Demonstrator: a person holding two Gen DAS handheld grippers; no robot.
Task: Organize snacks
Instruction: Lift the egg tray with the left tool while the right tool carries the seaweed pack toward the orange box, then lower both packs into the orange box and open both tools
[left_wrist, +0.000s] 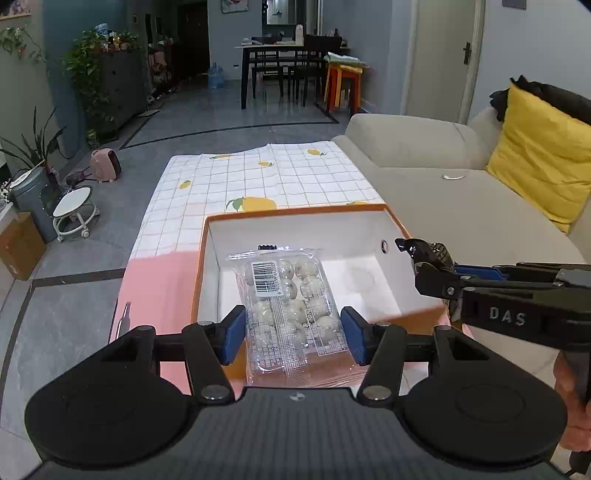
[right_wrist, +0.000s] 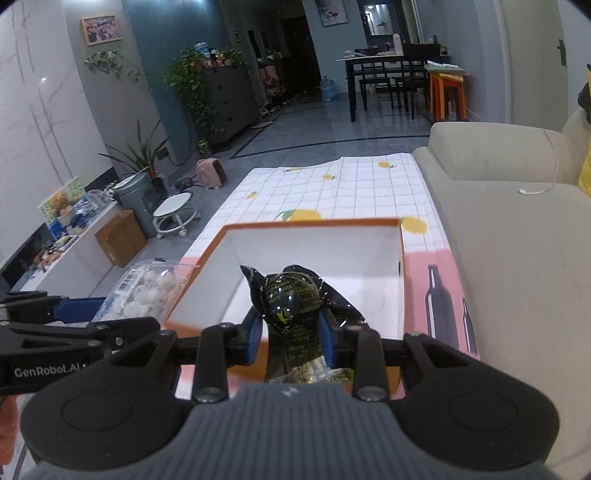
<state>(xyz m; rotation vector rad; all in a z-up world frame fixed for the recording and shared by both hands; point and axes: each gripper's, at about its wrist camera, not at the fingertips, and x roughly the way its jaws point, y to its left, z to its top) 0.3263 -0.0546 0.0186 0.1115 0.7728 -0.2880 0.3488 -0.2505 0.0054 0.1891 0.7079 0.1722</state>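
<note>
While the room behind stays dim, with a dark dining table (left_wrist: 280, 51) far at the back and leafy plants (right_wrist: 188, 79) beside a grey cabinet, the work surface is a low table just beside a beige sofa (left_wrist: 424, 177). A white checked cloth with lemon print (left_wrist: 258, 181) covers its far part, and a pink cloth (left_wrist: 162, 288) covers the near part. On the pink cloth stands an open orange box (right_wrist: 403, 295) with white inside walls. It appears to hold no loose snacks on its floor.

The left gripper (left_wrist: 293, 334) has its blue pads on both sides of a clear pack of white round snacks (left_wrist: 291, 314), pinching it; the pack reaches over the near edge of the box. The right gripper (right_wrist: 291, 338) pinches a shiny black snack packet (right_wrist: 293, 299) between its fingers, holding it above the near part of the box. A yellow cushion (left_wrist: 539, 158) leans on the sofa back.
</note>
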